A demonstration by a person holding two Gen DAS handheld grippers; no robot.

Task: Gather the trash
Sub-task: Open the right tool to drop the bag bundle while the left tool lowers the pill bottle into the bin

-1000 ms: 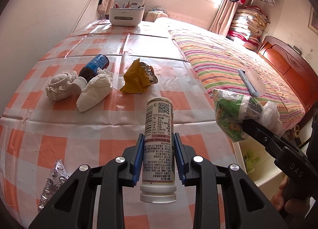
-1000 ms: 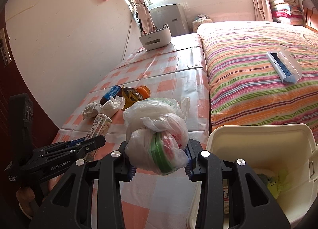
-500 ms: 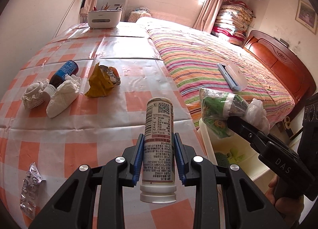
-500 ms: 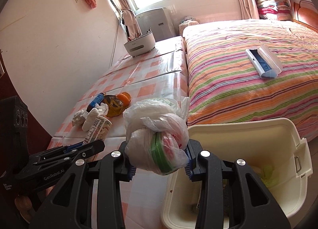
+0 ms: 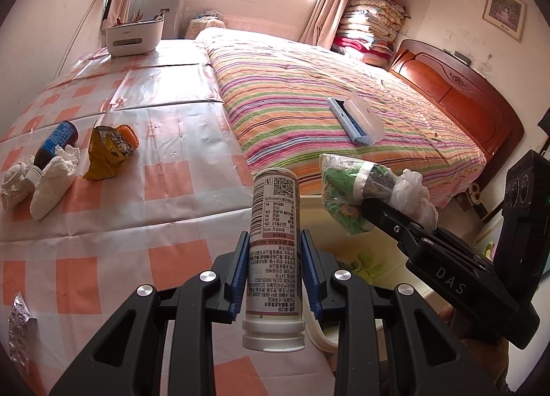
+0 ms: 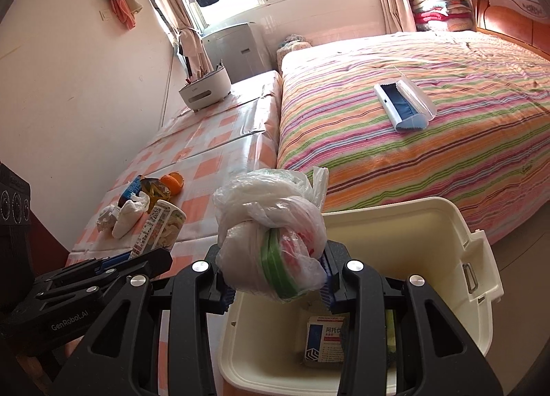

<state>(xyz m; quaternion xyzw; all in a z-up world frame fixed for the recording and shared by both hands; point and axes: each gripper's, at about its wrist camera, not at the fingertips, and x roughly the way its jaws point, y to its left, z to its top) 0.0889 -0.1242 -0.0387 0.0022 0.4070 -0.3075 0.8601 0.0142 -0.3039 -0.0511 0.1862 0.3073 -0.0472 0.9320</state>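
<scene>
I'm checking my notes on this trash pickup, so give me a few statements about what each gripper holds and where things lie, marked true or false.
1. The left gripper is shut on a white tube. True.
2. The right gripper is empty. False: it clamps a knotted plastic bag.
3. The bag hangs above the open bin. True.
4. The bin is empty. False: a small box lies inside.
5. The brown bottle stands upright on the table. False: it lies on its side beside white tissue.
</scene>
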